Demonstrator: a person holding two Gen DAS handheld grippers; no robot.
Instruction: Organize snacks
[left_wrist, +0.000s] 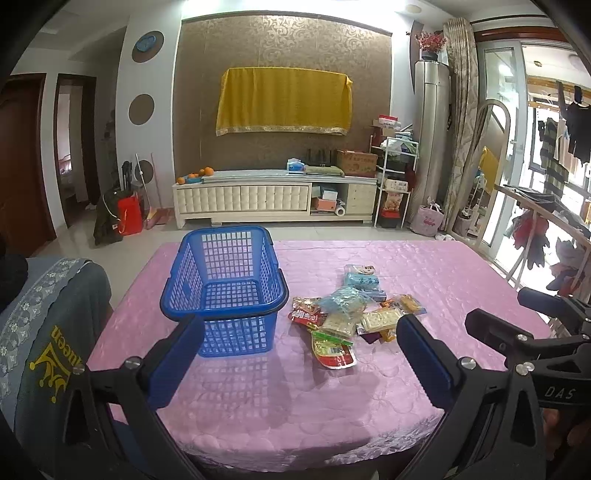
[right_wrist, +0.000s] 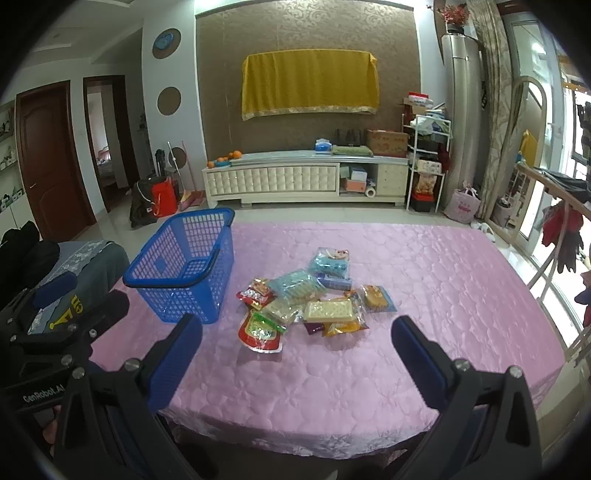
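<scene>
A blue plastic basket (left_wrist: 221, 291) (right_wrist: 184, 266) stands empty on the left of a table under a pink cloth (left_wrist: 406, 266) (right_wrist: 424, 266). Right of it lies a loose pile of snack packets (left_wrist: 351, 314) (right_wrist: 314, 299), red, pale blue, cream and orange. My left gripper (left_wrist: 299, 343) hovers open above the near table edge, short of basket and pile, nothing between its blue pads. My right gripper (right_wrist: 297, 343) is open too, just short of the pile and empty. The right gripper (left_wrist: 535, 332) also shows at the right of the left wrist view.
A chair back under a grey-green cover (left_wrist: 44, 332) (right_wrist: 85, 266) stands at the table's left edge. Beyond the table are tiled floor, a white TV cabinet (left_wrist: 273, 199) and a drying rack with clothes (left_wrist: 546, 221) on the right.
</scene>
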